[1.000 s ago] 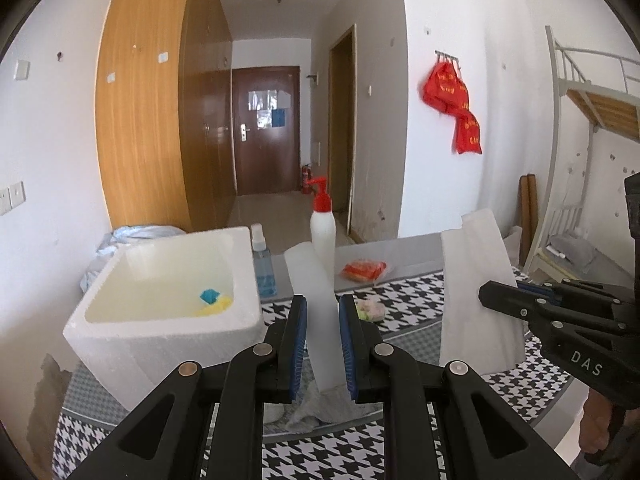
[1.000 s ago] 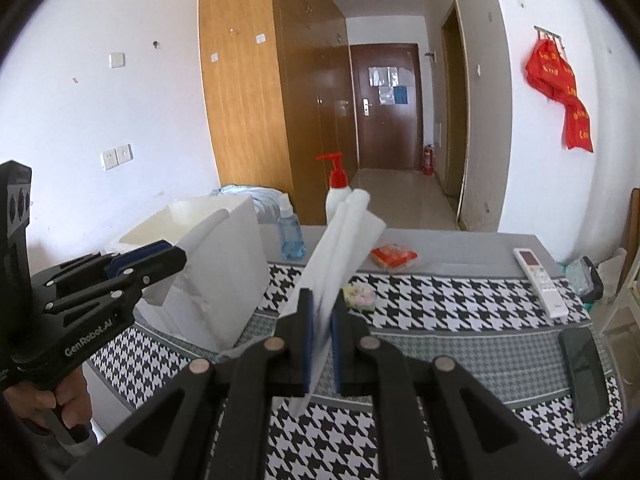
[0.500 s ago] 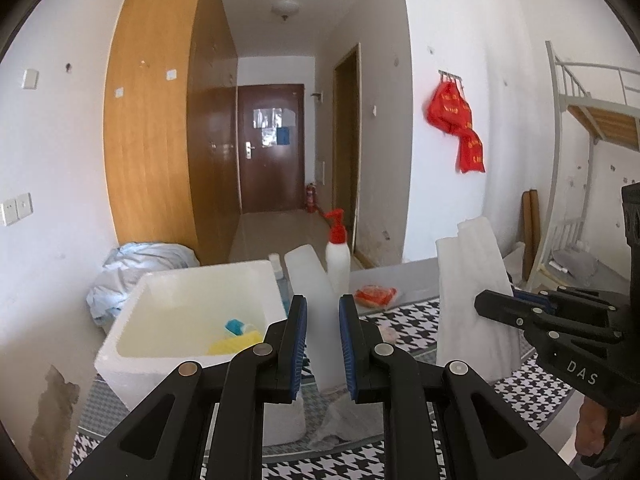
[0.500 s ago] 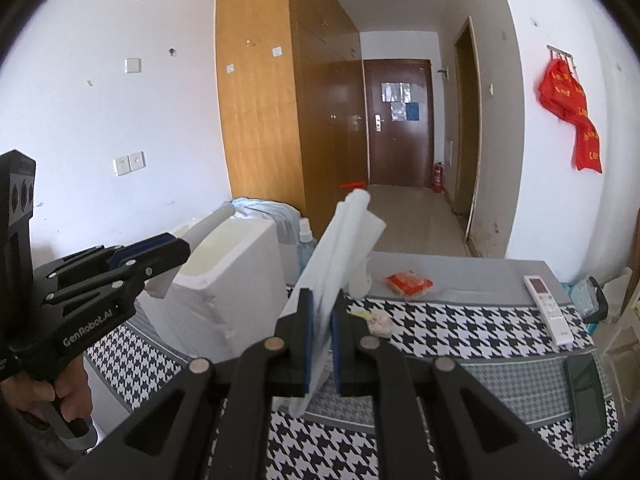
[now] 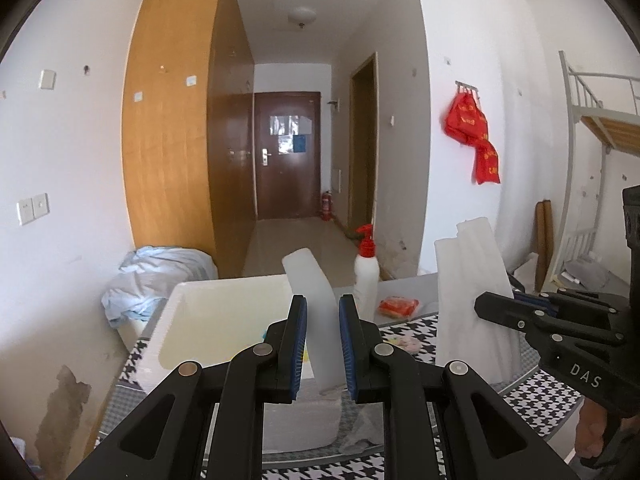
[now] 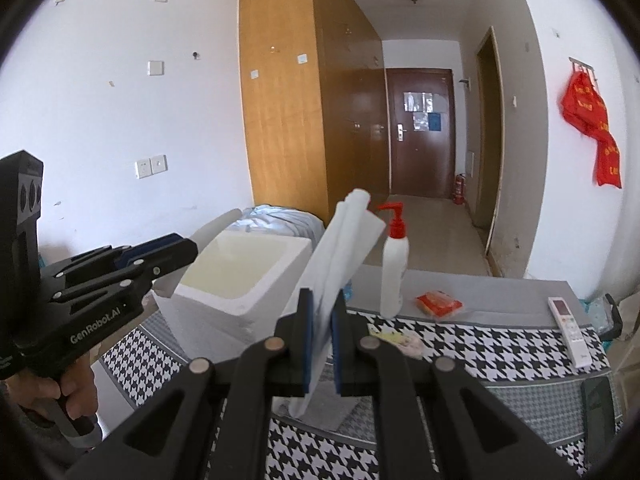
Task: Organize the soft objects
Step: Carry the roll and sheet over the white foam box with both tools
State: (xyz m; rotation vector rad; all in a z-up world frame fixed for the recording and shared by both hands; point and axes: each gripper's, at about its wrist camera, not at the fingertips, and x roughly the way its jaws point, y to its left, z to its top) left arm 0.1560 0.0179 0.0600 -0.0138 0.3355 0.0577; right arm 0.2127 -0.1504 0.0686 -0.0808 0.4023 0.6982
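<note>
We find the left gripper (image 5: 323, 340) and right gripper (image 6: 320, 336) each clamped on an end of one white foam sheet (image 6: 340, 256), held above the counter (image 6: 500, 340). The foam box (image 6: 240, 276) lies just far-left, nearer the left gripper.

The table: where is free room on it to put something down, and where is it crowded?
Bare checked cloth lies between the orange packet and the remote control. The grey strip behind them is also free. It is crowded at the foam box, where the pump bottle and both tongs with white foam sheets stand close.
</note>
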